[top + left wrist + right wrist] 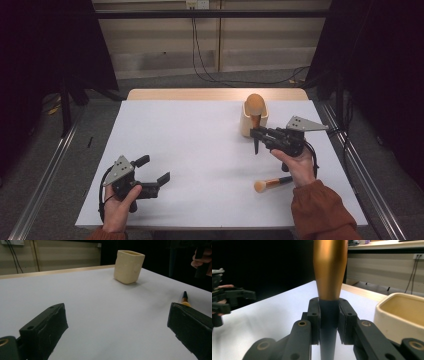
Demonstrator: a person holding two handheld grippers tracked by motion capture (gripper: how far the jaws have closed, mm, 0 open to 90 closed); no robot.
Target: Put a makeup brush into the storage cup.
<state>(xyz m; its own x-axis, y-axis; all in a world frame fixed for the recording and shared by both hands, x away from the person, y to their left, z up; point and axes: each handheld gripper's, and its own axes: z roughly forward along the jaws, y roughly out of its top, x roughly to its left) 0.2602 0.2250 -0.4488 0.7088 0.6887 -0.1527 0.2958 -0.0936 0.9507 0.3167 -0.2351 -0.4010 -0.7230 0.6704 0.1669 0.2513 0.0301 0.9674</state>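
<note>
High view: white table (200, 150), dark drapes | my left gripper (152, 175) released | right gripper (256, 137) grasping brush (255, 107) by cup (246, 122).

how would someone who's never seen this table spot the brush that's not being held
Start at the white table and go to its near right part, below the cream holder. There a makeup brush lies flat beside the right hand. Unlike the big brush held upright in the right gripper, it is slim and rests untouched.
</note>
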